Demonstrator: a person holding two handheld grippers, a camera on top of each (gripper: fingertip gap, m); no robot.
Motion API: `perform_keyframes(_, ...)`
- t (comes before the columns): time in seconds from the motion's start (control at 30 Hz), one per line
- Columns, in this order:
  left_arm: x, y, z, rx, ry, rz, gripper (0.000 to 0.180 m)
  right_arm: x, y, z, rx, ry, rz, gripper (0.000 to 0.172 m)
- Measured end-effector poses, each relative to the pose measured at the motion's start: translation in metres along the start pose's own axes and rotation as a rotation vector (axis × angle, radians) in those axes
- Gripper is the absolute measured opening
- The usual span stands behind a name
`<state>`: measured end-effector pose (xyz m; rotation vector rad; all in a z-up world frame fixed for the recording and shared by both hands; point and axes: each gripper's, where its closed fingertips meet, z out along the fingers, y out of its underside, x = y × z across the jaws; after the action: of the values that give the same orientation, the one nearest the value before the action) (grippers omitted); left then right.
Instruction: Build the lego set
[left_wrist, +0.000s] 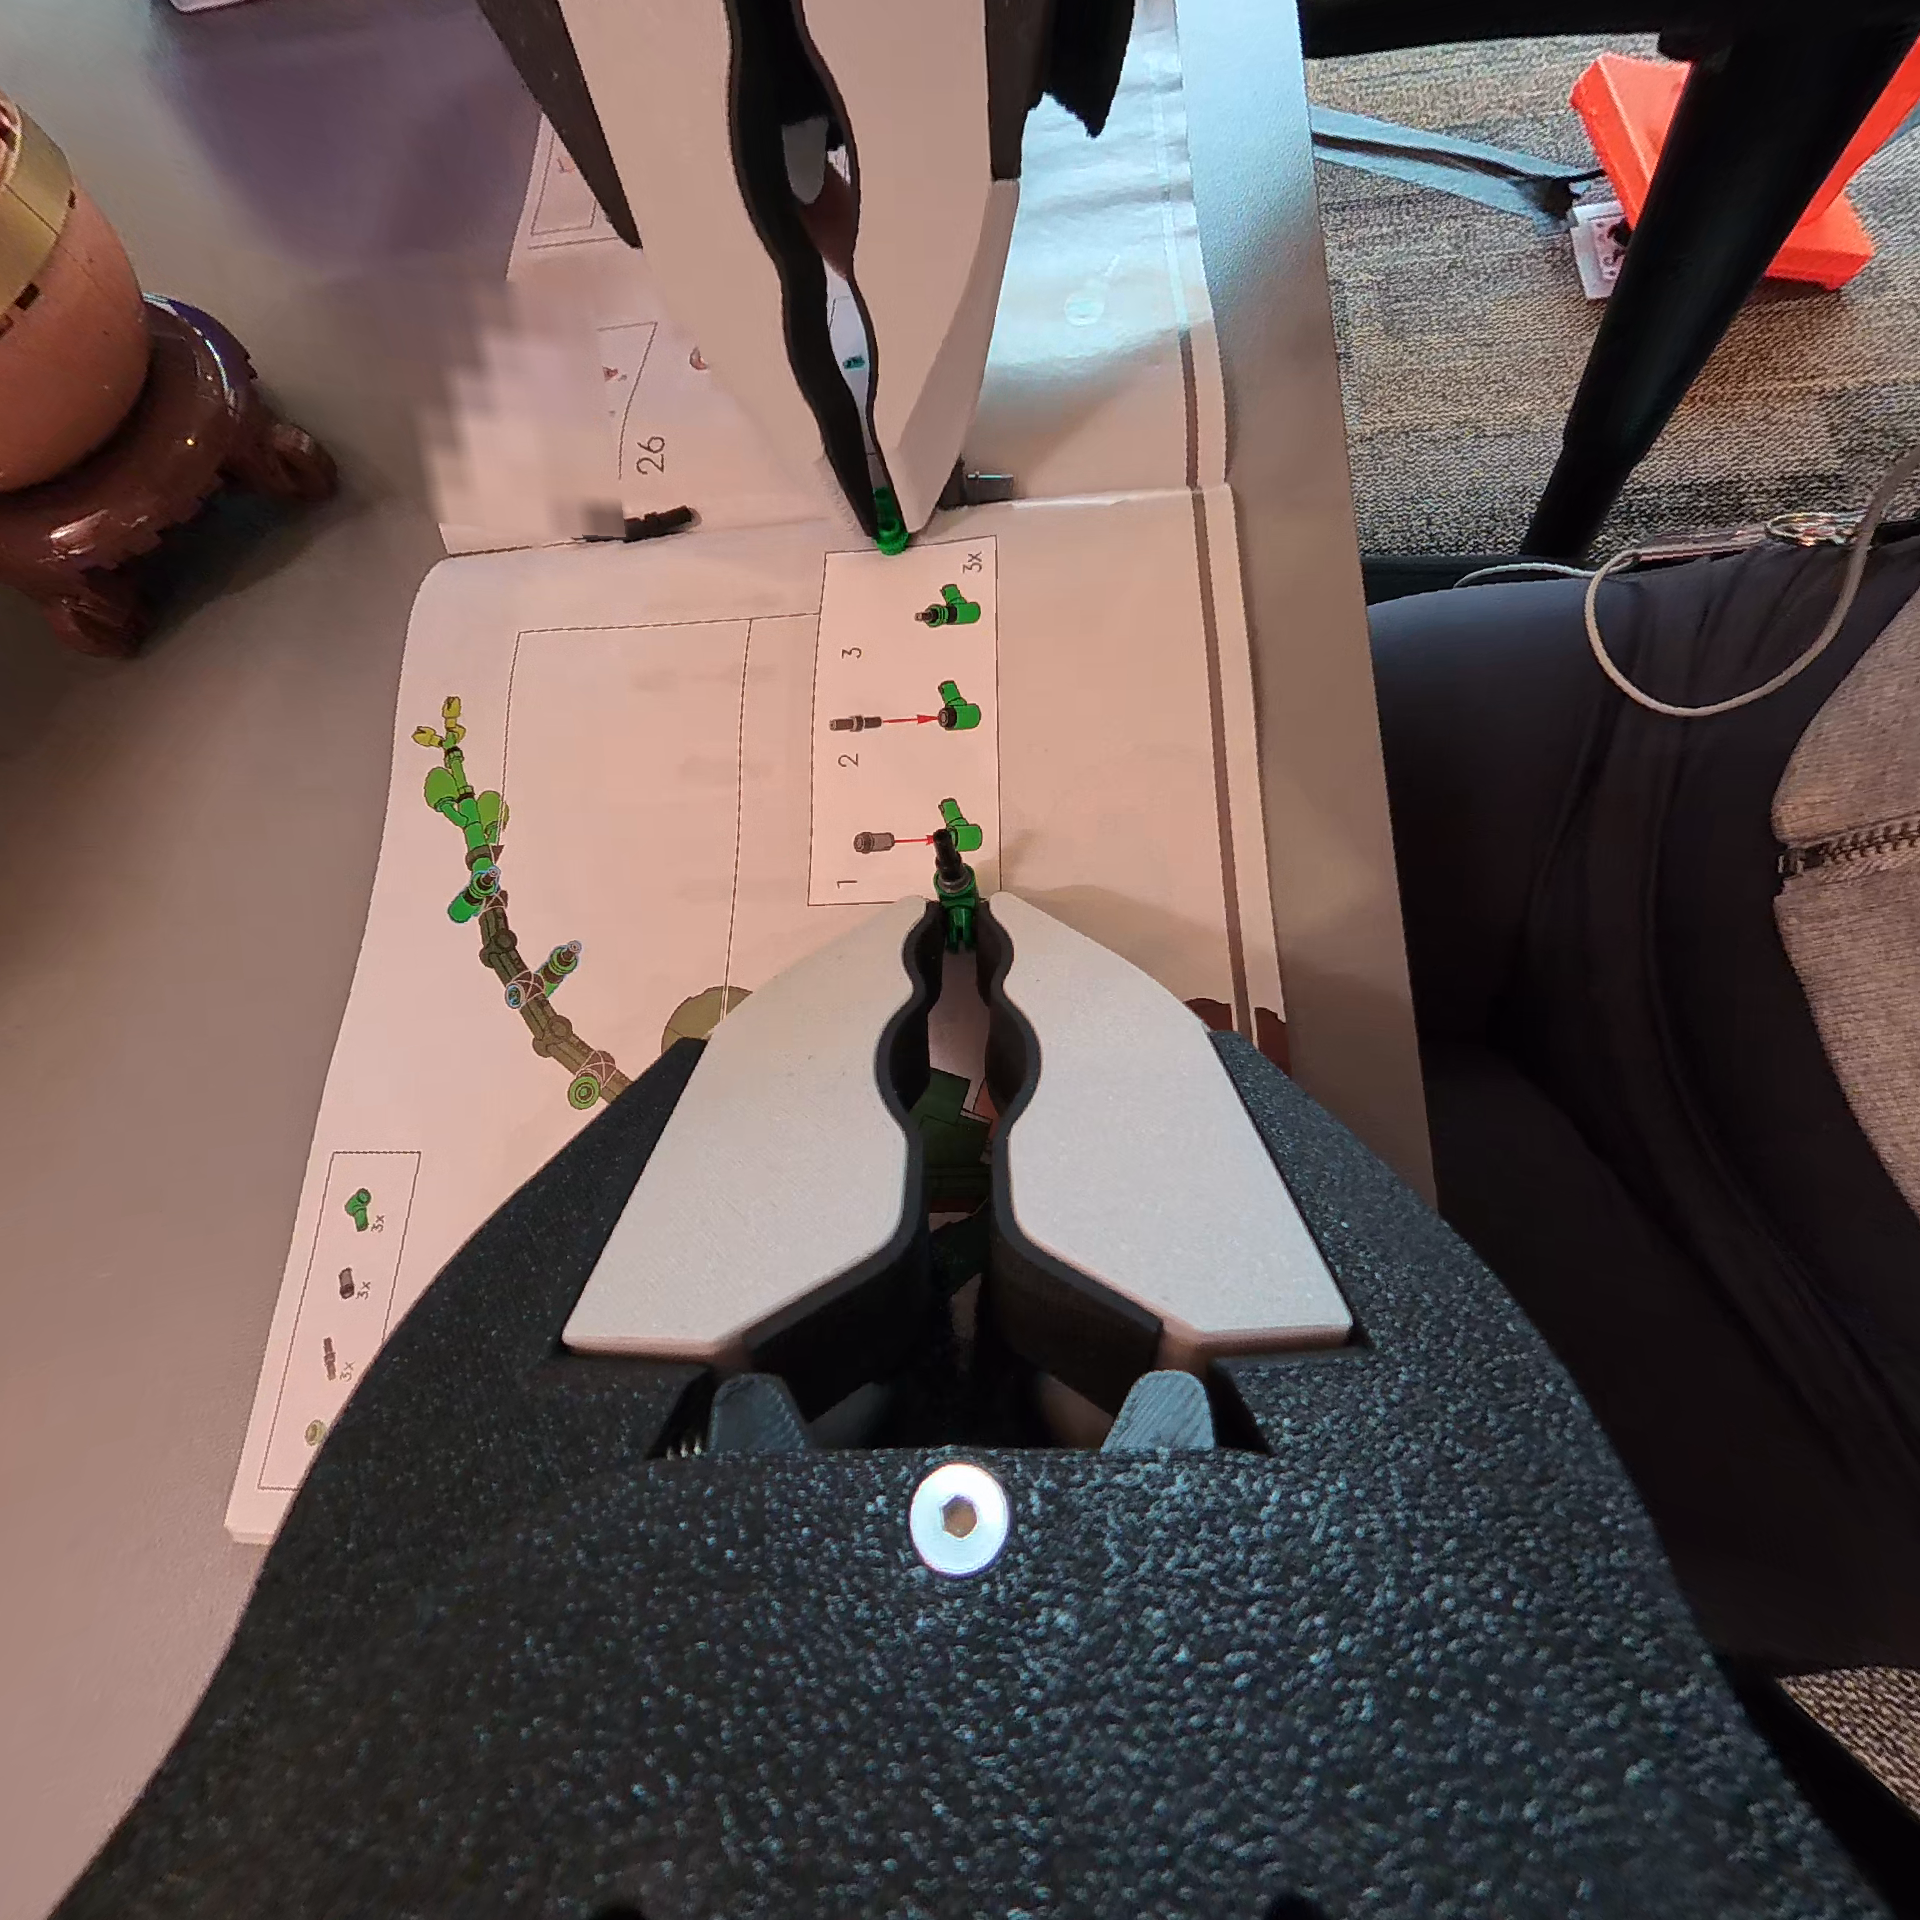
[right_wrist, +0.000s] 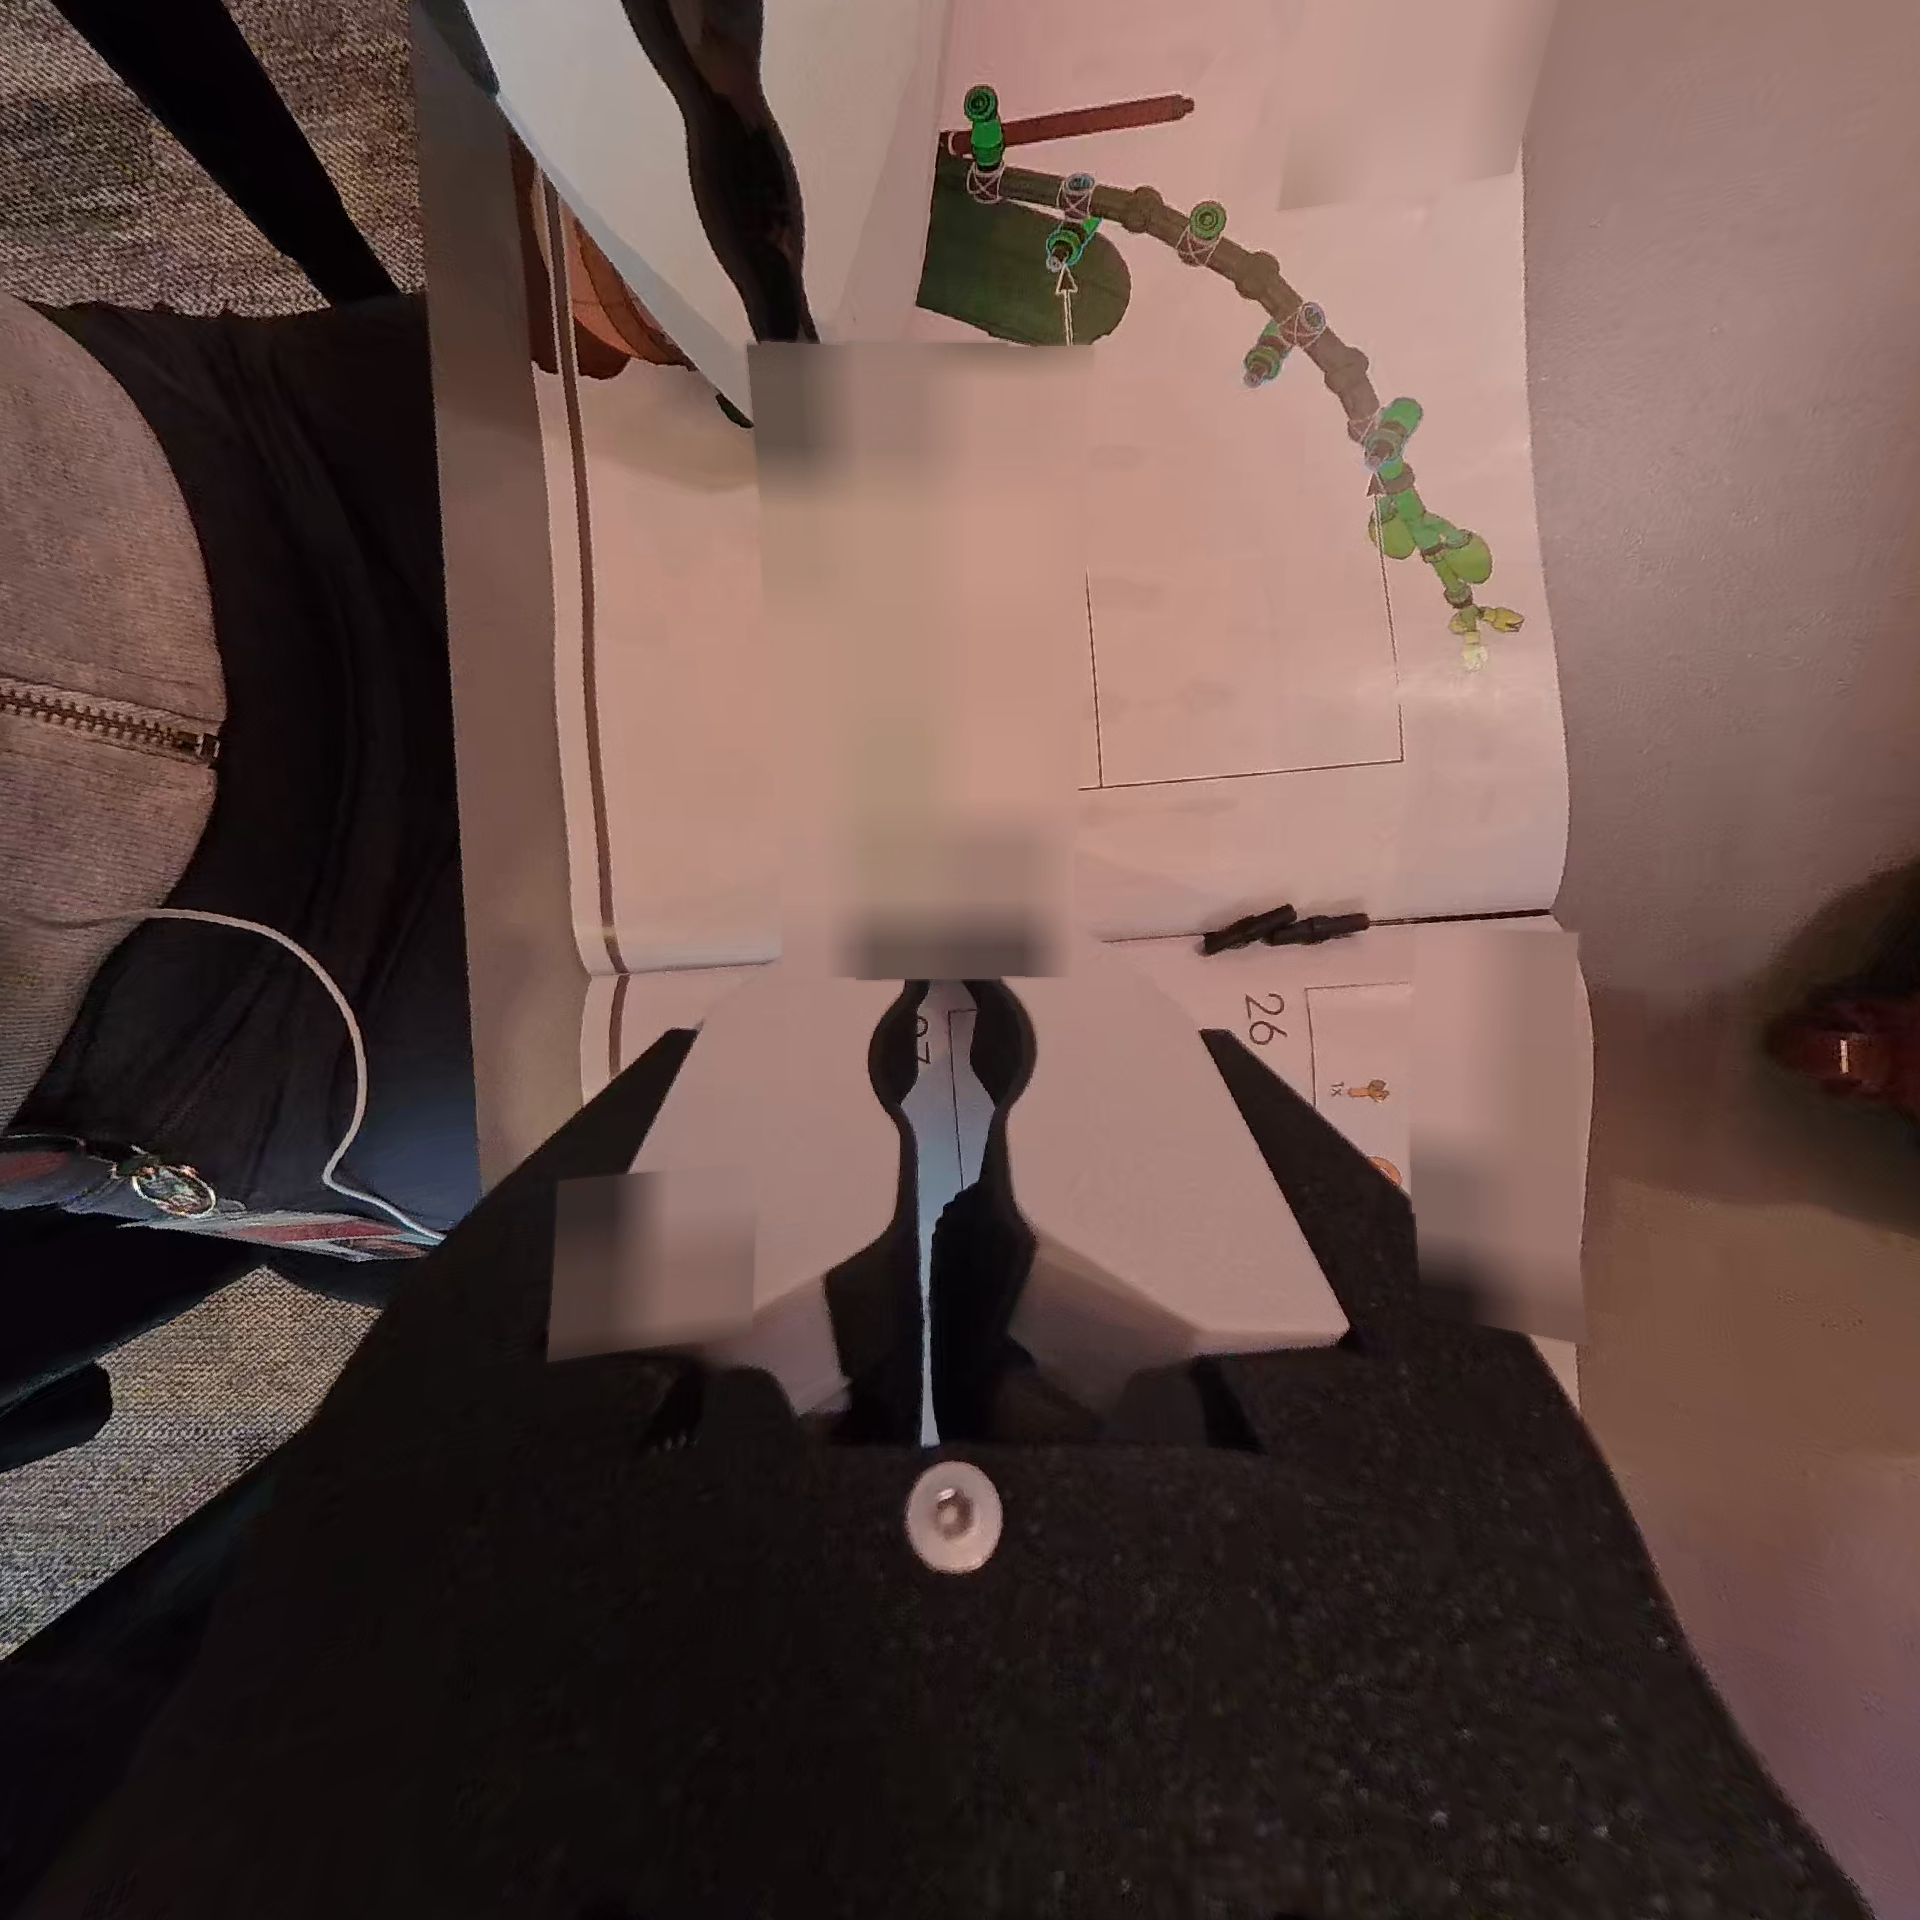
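Observation:
An open instruction booklet (left_wrist: 623, 779) lies on the grey table (left_wrist: 208, 935). My left gripper (left_wrist: 958, 909) is shut on a small green connector (left_wrist: 954, 896) with a black pin (left_wrist: 945, 847) sticking out of its front, held just above the page. My right gripper (left_wrist: 888, 516) reaches in from the far side, its tips shut on another small green piece (left_wrist: 888, 530) at the booklet's crease. In the right wrist view a blurred patch hides its own fingertips (right_wrist: 951, 992). The booklet (right_wrist: 1247, 675) and one of the left gripper's fingers (right_wrist: 644, 187) also show there.
Two loose black pins (right_wrist: 1278, 927) lie in the crease, also seen in the left wrist view (left_wrist: 655, 520). A brown and gold brick-built pot (left_wrist: 94, 416) stands at the left. A person's lap (left_wrist: 1610, 935) borders the table's right edge. An orange object (left_wrist: 1714, 177) lies on the carpet. Left tips to right tips: about 9 cm.

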<state>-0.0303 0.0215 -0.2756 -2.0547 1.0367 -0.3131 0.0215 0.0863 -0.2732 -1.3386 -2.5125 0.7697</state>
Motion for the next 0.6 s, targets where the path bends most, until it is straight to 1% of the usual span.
perform_keyframes(0.27, -0.0013, -0.0002, -0.0013, 0.0, 0.001, -0.001, 0.005, -0.0001, -0.0005, 0.0, 0.021, -0.007, 0.005, 0.004)
perform_keyframes(0.43, -0.0023, -0.0001, -0.0002, 0.0, 0.0, 0.0, 0.005, 0.0008, -0.0025, -0.0022, 0.064, -0.02, 0.024, 0.003)
perform_keyframes(0.6, -0.0022, -0.0003, -0.0015, 0.0, 0.001, -0.001, 0.005, 0.0013, -0.0013, -0.0009, 0.063, -0.025, 0.026, 0.003)
